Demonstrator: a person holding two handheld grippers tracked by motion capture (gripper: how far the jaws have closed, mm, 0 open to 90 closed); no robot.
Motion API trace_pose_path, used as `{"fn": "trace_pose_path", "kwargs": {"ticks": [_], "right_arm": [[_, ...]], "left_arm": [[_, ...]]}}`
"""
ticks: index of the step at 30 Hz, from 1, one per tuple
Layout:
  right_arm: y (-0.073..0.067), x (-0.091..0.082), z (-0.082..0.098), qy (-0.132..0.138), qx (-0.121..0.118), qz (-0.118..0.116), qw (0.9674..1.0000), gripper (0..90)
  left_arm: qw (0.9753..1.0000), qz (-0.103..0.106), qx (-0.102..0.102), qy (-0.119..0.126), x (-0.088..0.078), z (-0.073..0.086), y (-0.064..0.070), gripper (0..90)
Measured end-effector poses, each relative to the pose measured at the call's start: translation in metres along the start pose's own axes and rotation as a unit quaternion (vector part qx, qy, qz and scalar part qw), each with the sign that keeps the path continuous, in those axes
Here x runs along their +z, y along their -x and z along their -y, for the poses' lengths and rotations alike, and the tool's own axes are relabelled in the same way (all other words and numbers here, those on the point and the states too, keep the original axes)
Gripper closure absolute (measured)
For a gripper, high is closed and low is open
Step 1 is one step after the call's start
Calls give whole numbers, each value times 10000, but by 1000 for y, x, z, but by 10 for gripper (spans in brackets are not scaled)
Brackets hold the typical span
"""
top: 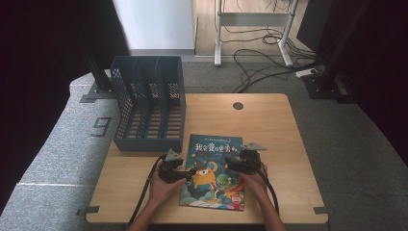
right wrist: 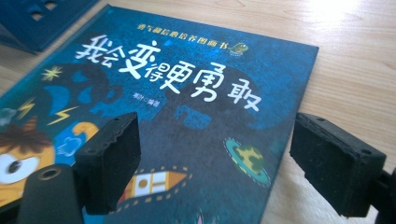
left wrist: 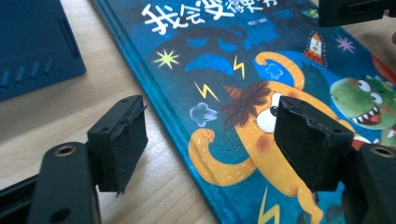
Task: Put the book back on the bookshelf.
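A blue picture book (top: 214, 169) with an orange cartoon monster lies flat on the wooden table (top: 284, 130), cover up. My left gripper (top: 188, 172) is at its left edge, open, jaws straddling the book's spine edge (left wrist: 159, 112) just above it. My right gripper (top: 230, 161) is over the book's right side, open, its jaws spanning the right edge of the book (right wrist: 196, 121). Nothing is held between either pair of jaws. In the left gripper view, the right gripper's jaw (left wrist: 355, 11) shows at the top right.
A blue mesh file rack (top: 149, 103) with several slots stands at the table's back left, close to the book's top-left corner. A round cable hole (top: 237, 106) is at the back middle. Cables lie on the floor beyond.
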State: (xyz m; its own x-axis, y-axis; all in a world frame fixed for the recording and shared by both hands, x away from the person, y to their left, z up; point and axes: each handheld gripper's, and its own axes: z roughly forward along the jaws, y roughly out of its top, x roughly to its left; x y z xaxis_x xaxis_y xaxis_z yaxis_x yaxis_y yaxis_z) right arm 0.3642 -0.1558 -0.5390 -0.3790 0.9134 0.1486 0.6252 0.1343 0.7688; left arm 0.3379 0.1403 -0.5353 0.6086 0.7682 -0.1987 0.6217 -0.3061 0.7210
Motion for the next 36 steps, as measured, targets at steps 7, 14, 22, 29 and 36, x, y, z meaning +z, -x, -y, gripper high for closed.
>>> {"fn": "trace_pose_path", "kwargs": {"ticks": [7, 14, 22, 29, 36], "right_arm": [[-10, 7, 2, -132, -79, 225, 9996, 150], [-6, 2, 9, -242, 72, 213, 9995, 151], [-4, 2, 12, -271, 77, 99, 9996, 174], [-3, -4, 15, -219, 321, 171, 9991, 296], [-4, -8, 17, -260, 295, 147, 9991, 306]], "left_arm": [[9997, -22, 124, -210, 7, 7, 5, 250], [9999, -17, 95, -136, 7, 9, 7, 248], [9999, 14, 61, -89, 7, 10, 8, 253], [9997, -247, 53, -25, 6, 13, 13, 338], [9998, -58, -187, -16, 1, 14, 8, 387]]}}
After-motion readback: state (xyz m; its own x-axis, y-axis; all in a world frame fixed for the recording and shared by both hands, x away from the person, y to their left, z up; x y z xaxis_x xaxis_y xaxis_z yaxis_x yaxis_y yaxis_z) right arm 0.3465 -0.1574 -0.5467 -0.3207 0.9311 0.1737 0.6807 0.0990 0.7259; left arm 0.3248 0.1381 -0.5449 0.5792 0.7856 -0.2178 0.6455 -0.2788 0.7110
